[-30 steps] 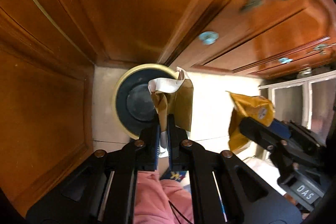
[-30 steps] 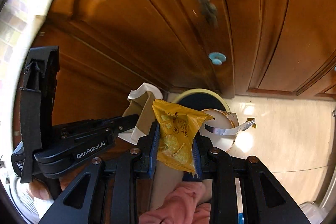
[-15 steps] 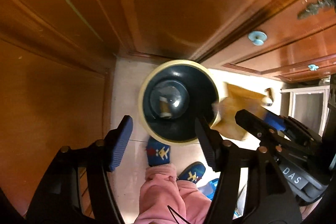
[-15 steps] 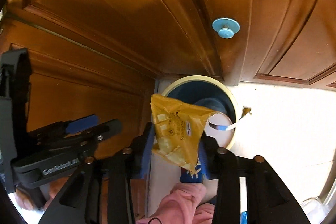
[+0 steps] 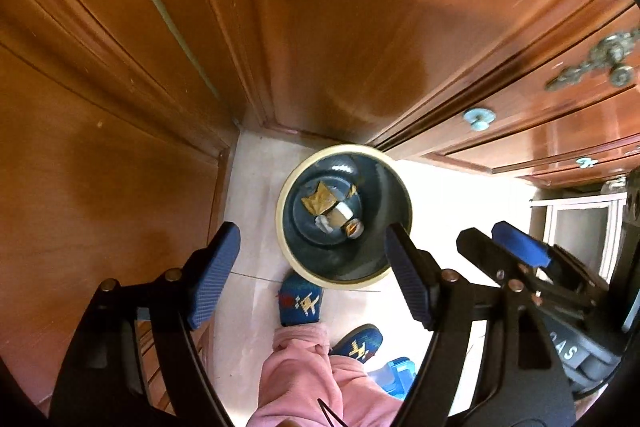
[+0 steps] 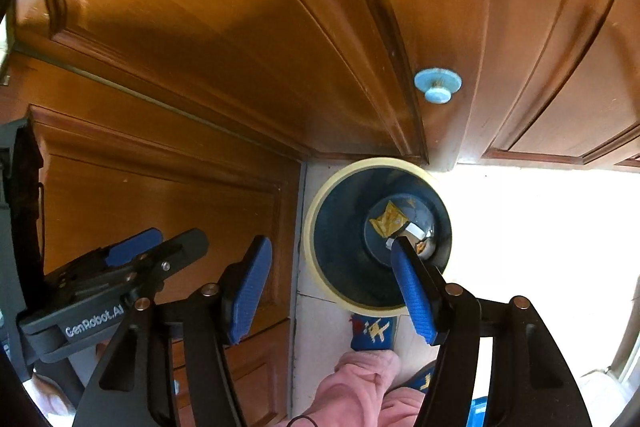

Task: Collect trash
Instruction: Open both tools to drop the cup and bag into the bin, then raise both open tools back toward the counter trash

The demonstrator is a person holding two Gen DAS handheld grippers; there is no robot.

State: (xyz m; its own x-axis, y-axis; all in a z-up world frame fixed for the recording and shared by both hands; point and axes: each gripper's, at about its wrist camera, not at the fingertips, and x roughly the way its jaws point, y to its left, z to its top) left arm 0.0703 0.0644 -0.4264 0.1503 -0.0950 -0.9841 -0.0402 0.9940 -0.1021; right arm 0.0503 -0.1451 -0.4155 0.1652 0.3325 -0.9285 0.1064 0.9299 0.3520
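Left wrist view: left claw [image 5: 312,269] opening, empty, above dark bin [image 5: 288,247] on floor. Right claw [image 6: 332,285] opening, empty too. Yellow wrapper [image 5: 318,202] and paper scraps lie at bin bottom. Drop step looks finished; next: seek remaining trash.

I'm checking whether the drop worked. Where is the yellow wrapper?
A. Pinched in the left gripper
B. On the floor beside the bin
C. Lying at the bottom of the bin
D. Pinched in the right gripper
C. The yellow wrapper lies at the bottom of the bin with other scraps, while the left gripper and right gripper both hang above it, jaws opening with nothing between them.
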